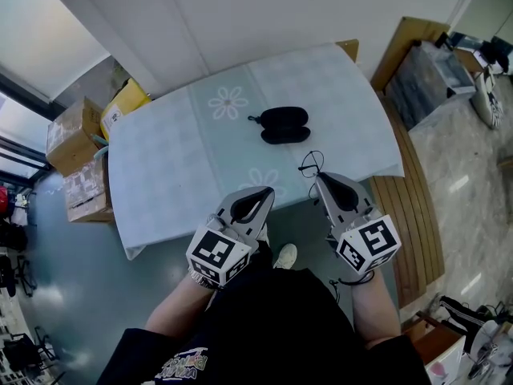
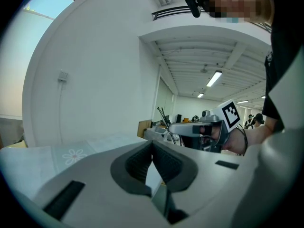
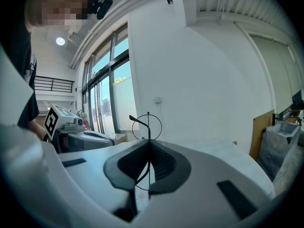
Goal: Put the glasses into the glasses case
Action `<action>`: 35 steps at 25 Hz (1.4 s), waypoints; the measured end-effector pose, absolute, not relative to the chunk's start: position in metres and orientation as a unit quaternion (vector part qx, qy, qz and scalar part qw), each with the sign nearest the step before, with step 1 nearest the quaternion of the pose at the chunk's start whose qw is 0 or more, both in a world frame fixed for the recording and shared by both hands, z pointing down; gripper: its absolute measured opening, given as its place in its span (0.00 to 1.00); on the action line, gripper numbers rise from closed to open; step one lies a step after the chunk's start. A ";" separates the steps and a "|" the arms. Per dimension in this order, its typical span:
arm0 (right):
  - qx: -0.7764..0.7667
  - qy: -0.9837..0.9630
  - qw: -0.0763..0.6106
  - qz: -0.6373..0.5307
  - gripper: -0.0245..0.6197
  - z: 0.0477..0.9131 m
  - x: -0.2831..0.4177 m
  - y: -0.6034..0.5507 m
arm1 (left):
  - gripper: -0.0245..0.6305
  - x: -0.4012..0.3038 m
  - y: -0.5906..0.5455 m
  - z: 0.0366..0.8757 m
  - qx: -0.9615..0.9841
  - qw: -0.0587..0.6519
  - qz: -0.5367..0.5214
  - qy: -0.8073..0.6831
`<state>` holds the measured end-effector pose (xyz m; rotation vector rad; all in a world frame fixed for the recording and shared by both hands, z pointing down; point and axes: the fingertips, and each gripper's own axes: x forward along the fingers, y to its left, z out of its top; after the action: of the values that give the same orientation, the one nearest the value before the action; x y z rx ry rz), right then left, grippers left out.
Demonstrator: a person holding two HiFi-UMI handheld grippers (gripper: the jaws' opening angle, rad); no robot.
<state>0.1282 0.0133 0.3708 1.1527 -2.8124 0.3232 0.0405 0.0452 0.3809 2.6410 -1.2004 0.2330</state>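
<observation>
A black glasses case [image 1: 284, 124] lies on the pale checked tablecloth [image 1: 176, 159], past the middle of the table, and looks open in two halves. Thin black wire-rimmed glasses [image 1: 311, 164] stick up from the tips of my right gripper [image 1: 319, 176], which is shut on them just over the table's near edge. In the right gripper view the glasses [image 3: 147, 125] stand upright above the closed right gripper [image 3: 148, 142]. My left gripper [image 1: 268, 190] hangs beside it, shut and holding nothing. The left gripper [image 2: 152, 142] shows closed tips in its own view too, where the right gripper's body [image 2: 199, 129] appears.
Cardboard boxes [image 1: 76, 135] and a yellow box [image 1: 126, 101] stand on the floor left of the table. A slatted wooden bench [image 1: 413, 215] runs along the right side, with a clear plastic crate [image 1: 429, 74] at its far end. A white wall lies behind the table.
</observation>
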 end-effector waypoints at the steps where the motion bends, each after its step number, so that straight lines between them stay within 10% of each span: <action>1: 0.378 -0.919 0.044 0.106 0.08 0.371 0.126 0.010 | 0.08 0.039 0.042 0.381 0.902 0.116 0.078 -0.408; 35: 0.379 -0.908 0.140 0.108 0.08 0.418 0.069 -0.126 | 0.08 -0.015 -0.074 0.418 0.926 0.147 0.086 -0.336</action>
<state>0.0692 -0.1265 0.4181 1.0961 -2.6243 0.3127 -0.0149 -0.0737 0.4176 2.6653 -0.9670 0.2482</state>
